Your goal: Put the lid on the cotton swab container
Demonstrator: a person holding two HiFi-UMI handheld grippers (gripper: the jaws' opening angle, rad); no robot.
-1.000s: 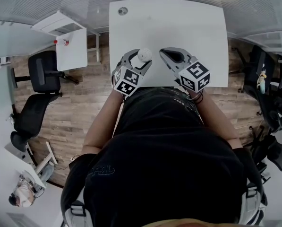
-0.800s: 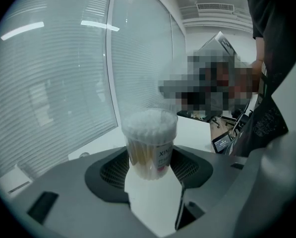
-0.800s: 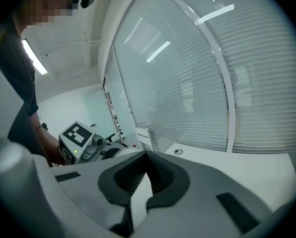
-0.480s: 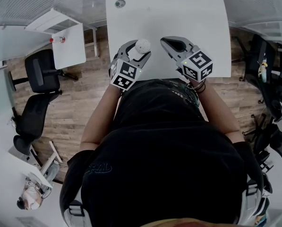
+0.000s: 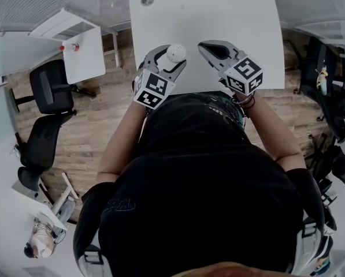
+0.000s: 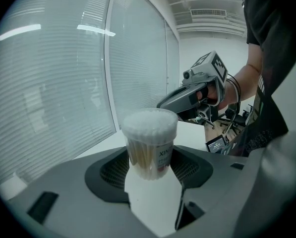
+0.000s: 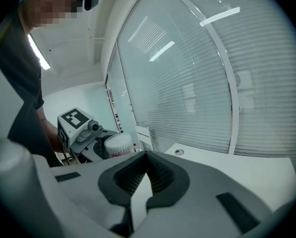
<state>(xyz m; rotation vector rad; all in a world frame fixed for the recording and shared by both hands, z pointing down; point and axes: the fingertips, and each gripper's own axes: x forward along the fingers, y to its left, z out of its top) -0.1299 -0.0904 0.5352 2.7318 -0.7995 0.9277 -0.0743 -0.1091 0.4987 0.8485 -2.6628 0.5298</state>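
1. Clear, round plastic cotton swab container (image 6: 150, 143), packed tight with fluffy white tips, label on its side.
2. Smooth white table (image 5: 218, 16) underneath; small round grey disc (image 5: 147, 0) lies at eleven o'clock, well apart.
3. Left gripper (image 5: 173, 55) clamps the container; right gripper (image 5: 203, 45), at its three o'clock, is closed, empty.

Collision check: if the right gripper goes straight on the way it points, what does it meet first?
Probably the bare table; the cotton swab container in the left gripper sits left of that line. Depth unclear.
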